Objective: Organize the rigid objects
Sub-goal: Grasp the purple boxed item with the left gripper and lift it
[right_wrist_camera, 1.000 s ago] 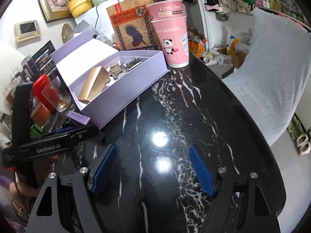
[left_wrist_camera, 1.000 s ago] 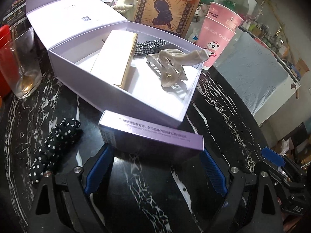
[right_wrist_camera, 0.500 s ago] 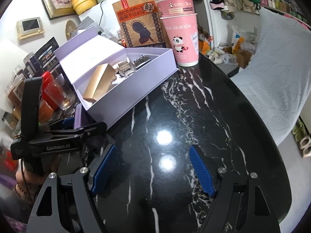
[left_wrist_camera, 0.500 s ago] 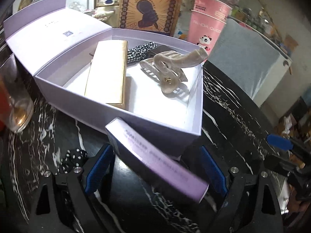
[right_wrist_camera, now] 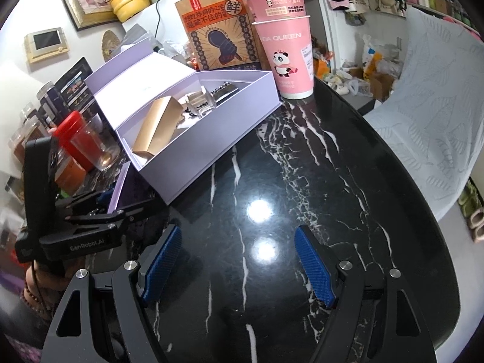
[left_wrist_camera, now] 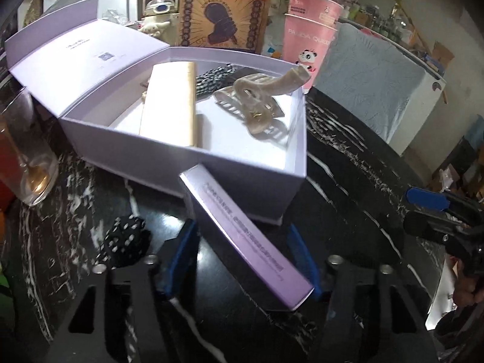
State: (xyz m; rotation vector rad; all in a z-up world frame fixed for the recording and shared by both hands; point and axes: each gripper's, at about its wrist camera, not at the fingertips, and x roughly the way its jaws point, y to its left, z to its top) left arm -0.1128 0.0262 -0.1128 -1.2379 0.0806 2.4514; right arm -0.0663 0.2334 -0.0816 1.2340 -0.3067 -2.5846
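Note:
My left gripper is shut on a long slim purple box and holds it tilted just in front of the open lilac gift box. Inside the gift box lie a gold box, a beige hair claw and a checked scrunchie. In the right wrist view the gift box stands at the left, and the left gripper holds the purple box beside it. My right gripper is open and empty above the black marble table.
A black dotted scrunchie lies left of my left gripper. A glass stands at the left edge. Pink paper cups and a brown paper bag stand behind the gift box. The table edge curves at the right.
My left gripper has closed on the purple box, lifted it off the table and turned it end-on toward the gift box. The right gripper stays open and has barely moved.

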